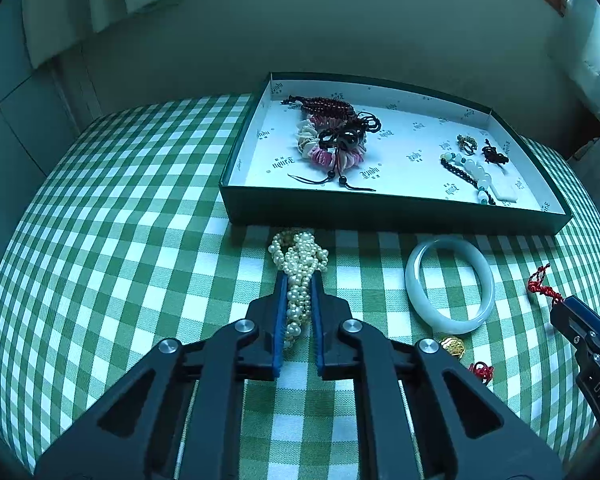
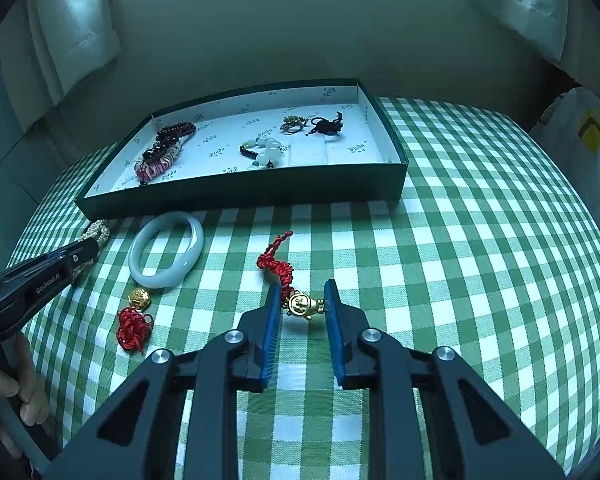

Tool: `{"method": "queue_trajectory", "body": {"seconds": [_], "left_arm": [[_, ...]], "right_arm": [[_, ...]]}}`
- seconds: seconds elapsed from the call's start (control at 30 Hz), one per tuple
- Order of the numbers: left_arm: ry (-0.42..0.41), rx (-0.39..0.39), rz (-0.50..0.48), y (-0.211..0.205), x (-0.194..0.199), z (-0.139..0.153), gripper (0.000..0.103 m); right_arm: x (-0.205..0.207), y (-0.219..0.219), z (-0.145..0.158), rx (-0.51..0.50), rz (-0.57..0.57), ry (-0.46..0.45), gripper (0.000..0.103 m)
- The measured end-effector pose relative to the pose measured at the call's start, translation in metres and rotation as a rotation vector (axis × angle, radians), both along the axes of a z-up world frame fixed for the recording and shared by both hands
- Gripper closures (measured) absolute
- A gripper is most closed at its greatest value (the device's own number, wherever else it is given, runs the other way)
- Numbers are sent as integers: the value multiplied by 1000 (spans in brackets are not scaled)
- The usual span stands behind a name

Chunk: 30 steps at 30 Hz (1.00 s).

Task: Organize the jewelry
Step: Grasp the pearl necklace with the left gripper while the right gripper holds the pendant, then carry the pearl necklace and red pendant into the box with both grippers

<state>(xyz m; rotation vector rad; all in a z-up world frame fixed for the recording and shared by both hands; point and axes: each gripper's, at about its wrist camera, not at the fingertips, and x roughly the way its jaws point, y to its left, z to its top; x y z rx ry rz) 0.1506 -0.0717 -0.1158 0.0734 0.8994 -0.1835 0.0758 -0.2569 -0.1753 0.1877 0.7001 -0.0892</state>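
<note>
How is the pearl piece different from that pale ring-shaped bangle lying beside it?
The pearl strand is a bunched rope of many small cream beads; the jade bangle is one smooth, rigid, pale green-white hoop. The pearl strand is pinched between the left gripper's blue pads, while the jade bangle lies free and flat, touched by nothing. Both rest on the checked tablecloth, just in front of the green box, not yet inside it.

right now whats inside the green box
Inside the green box: a pile of dark red and pink bracelets, a pale bead string, a small gold ring, a dark knotted piece. Anything beneath the pile is covered.
</note>
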Motion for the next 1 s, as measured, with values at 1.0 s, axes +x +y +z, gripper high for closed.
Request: {"method": "queue_trajectory", "body": {"seconds": [1.0], "left_arm": [[-126, -49, -51, -9, 7, 73, 93]], "right_arm": [[25, 6, 69, -28, 25, -124, 81]]}}
